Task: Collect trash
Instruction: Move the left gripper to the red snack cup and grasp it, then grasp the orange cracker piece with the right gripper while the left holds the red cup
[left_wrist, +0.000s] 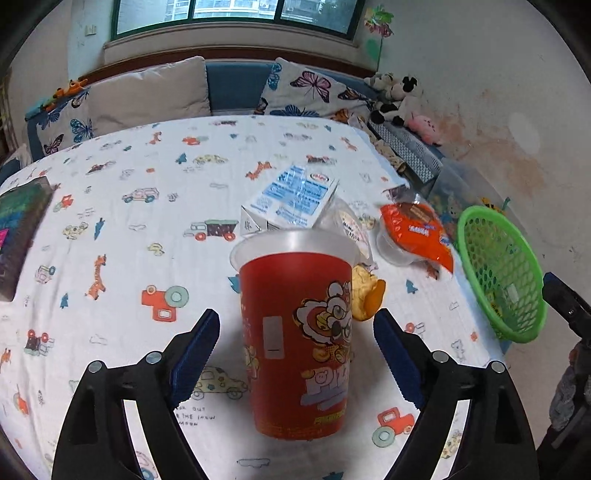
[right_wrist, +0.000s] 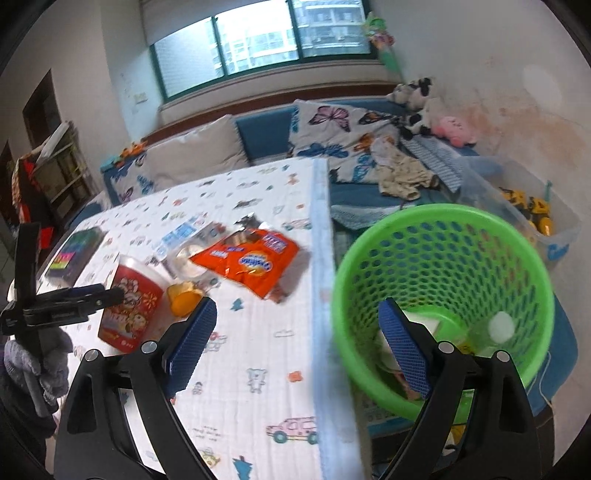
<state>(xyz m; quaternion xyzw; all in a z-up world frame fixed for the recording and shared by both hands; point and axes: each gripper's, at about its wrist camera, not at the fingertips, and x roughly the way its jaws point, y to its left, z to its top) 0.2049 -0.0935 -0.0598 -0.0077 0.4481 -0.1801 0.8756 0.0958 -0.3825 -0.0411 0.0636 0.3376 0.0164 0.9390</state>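
The red snack cup (left_wrist: 295, 343) stood upright on the bench (left_wrist: 147, 221) at the lower centre of the left wrist frame, between the fingers (left_wrist: 195, 354) of the left gripper (left_wrist: 295, 354). Those fingers were spread wide, a clear gap on each side of the cup — nothing was held. The cup appeared to be thin printed plastic with a translucent rim: light, probably empty, smooth-walled and easily crushed. The grasp was best taken at mid-height across the wall, with modest squeeze; a hold close to the flared rim could slip or tip it.

Behind the cup, toward the centre of the frame, lay a flattened blue-and-white carton (left_wrist: 291, 201), an orange wrapper (left_wrist: 417, 229) and a small yellow-orange piece (left_wrist: 369, 295) — soft, light items, the wrapper likely slippery.

The right gripper (right_wrist: 297, 343) was likewise open and empty, at the lower centre of the right wrist frame. The green mesh basket (right_wrist: 443, 229) sat at the right, beyond the bench edge; it held some pale items, too blurred to identify.
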